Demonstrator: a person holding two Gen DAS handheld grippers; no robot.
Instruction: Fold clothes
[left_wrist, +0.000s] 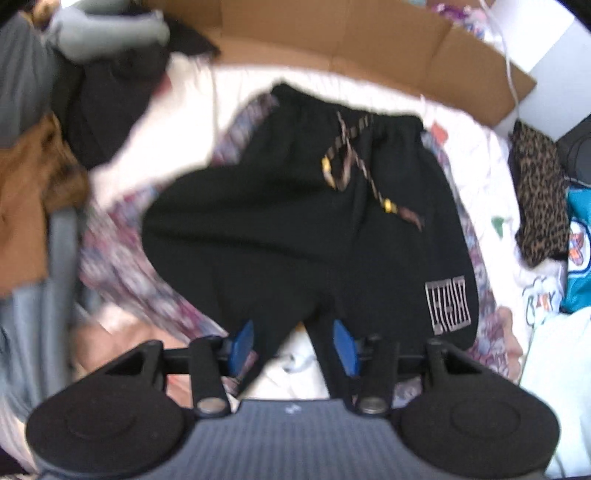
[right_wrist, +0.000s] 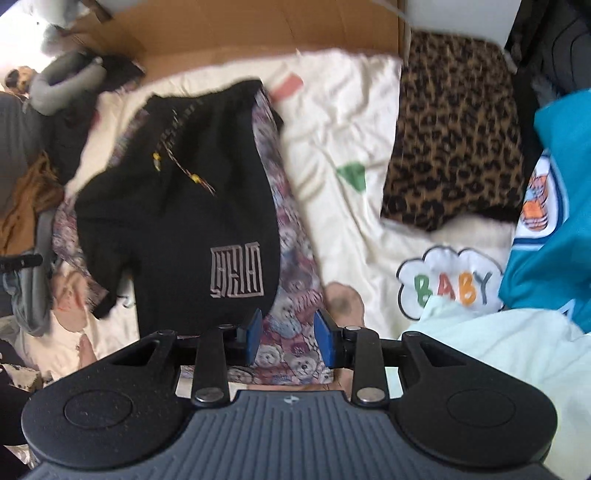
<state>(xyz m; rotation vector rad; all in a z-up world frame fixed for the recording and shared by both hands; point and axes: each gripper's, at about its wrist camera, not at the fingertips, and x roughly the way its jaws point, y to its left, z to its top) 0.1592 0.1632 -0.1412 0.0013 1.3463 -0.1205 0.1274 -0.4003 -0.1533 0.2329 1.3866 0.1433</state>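
Two wrist cameras looked almost straight down on a bed crowded with clothes. The black shorts (left_wrist: 306, 221) lay flat in the middle, waistband toward a cardboard sheet (left_wrist: 369, 40) at the far edge, the drawstring (left_wrist: 354, 158) loose across the front and a pale square logo (left_wrist: 447, 304) on one leg. Under them lay a bear-print garment (right_wrist: 295, 280), showing along both sides.

The left gripper (left_wrist: 293, 345) hung above the shorts' leg hems with its blue pads spread and nothing between them. The right gripper (right_wrist: 288, 339) hung above the bear-print cloth just beside the shorts, pads likewise apart and empty.

Open room lay mostly to the right of the shorts, on the cream bedsheet (right_wrist: 343, 122). Farther right it was bounded by a folded leopard-print piece (right_wrist: 458, 136), a teal garment (right_wrist: 554, 221) and a pale green cloth (right_wrist: 498, 350). The left side was hemmed in by a heap of dark, grey and brown clothes (left_wrist: 48, 140).

Both views were blurred. The logo's lettering could not be read. The gripper bodies hid the near edge of the bed, and the heap and the teal garment ran out of frame.
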